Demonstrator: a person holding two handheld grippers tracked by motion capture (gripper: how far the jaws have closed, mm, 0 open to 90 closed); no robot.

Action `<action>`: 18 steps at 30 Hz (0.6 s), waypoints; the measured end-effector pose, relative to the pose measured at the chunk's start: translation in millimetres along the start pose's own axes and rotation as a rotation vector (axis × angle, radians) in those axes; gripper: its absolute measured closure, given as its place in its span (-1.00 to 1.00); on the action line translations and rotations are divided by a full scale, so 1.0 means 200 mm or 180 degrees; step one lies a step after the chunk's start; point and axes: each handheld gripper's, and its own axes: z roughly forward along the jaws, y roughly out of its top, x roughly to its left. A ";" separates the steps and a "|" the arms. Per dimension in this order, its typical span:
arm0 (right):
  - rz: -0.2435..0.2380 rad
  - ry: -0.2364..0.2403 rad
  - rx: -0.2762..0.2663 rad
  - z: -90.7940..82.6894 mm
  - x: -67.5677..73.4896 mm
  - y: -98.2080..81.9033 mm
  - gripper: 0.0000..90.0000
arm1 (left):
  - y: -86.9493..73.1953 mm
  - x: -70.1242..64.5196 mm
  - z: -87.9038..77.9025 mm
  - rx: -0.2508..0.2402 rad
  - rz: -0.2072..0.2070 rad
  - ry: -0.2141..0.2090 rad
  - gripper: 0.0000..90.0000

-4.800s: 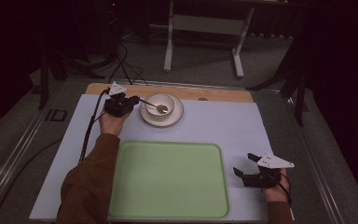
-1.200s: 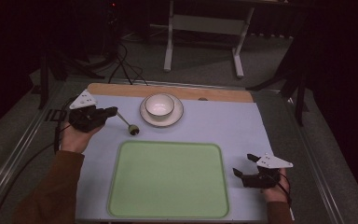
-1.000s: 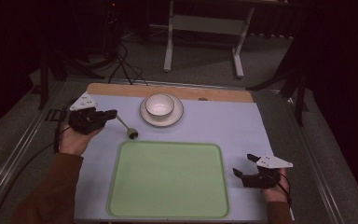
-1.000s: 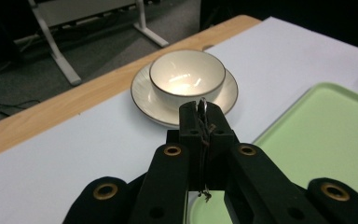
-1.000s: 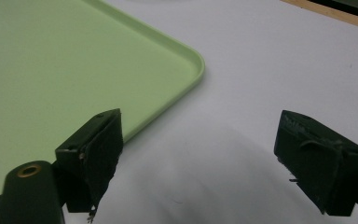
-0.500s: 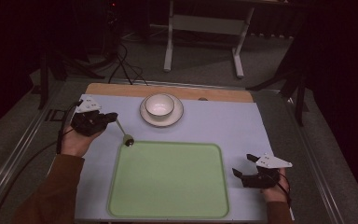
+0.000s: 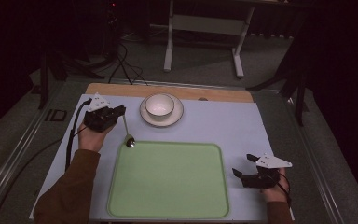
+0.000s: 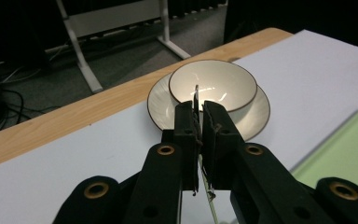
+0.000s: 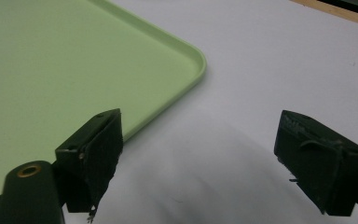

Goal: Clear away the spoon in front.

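My left gripper (image 7: 119,111) is shut on the handle of a metal spoon (image 7: 127,131), at the table's back left. The spoon hangs down with its bowl (image 7: 130,141) right at the far left corner of the green tray (image 7: 168,179). In the left gripper view the thin handle (image 8: 196,95) sticks up between the closed jaws of the left gripper (image 8: 197,117), and a white bowl (image 8: 212,85) on a saucer (image 8: 160,105) lies just beyond. That bowl (image 7: 159,105) and saucer (image 7: 177,115) stand at the back centre. My right gripper (image 7: 243,166) rests open beside the tray's right edge, holding nothing.
A pale mat (image 7: 223,126) covers the table, with a wooden strip (image 7: 121,89) along its far edge. Through the right gripper view the tray's corner (image 9: 193,63) lies left of the open right gripper (image 9: 200,149). Cables and a stand's legs lie on the floor beyond.
The left gripper lifted the spoon out of the bowl, swung it left, then carried it right and down, bringing the spoon's bowl to the tray's far left corner. The right gripper stayed put.
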 end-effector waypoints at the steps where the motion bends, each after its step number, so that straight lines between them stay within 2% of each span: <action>1: 0.0003 -0.0002 0.0001 0.00 0.00 0.00 -0.66 | 0.00 0.00 0.01 -0.0008 -0.0009 0.0004 0.87; 5: 0.0001 -0.0001 0.0001 0.00 0.00 0.00 -0.66 | -0.02 -0.01 0.05 0.0028 -0.0019 -0.0006 0.85; 7: 0.0001 -0.0002 0.0005 0.00 0.00 0.00 -0.66 | -0.03 -0.03 0.07 0.0076 0.0018 -0.0026 0.85; 12: -0.0003 -0.0002 -0.0001 0.00 0.00 0.00 -0.66 | -0.03 -0.06 0.08 0.0031 0.0046 -0.0161 0.92; 18: -0.0006 -0.0004 -0.0004 0.00 0.00 0.00 -0.66 | -0.03 -0.07 0.09 0.0057 0.0027 -0.0238 0.96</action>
